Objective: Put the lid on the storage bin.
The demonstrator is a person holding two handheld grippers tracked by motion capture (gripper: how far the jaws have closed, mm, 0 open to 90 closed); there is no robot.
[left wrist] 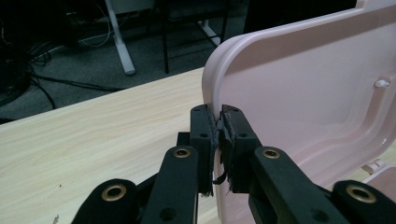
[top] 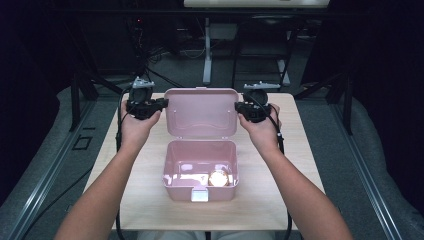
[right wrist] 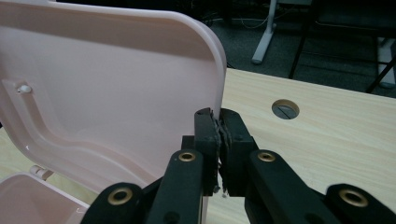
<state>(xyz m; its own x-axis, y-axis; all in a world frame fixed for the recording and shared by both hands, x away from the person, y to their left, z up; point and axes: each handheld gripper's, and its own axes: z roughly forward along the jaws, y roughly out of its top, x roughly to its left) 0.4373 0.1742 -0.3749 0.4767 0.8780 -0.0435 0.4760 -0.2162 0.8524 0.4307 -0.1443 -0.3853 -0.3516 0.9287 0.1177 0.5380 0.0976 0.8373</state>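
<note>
While my 2 hands hold level at the far half of the wooden table [top: 145, 200], each gripper pinches a side edge of the pink lid [top: 201, 112], which stands raised behind its box. My left gripper [left wrist: 219, 122] is clenched on the lid's left rim — the black pads [left wrist: 205, 140] press the thin plastic between them. My right gripper [right wrist: 218, 123] is clamped the same way on the right rim, the edge running down into the closed jaws. From the high view, the open pink box [top: 200, 192] sits at the middle of the table toward me, its white latch [top: 199, 195] facing me — something round and shiny [top: 219, 178] glows inside, near the front right corner.
</note>
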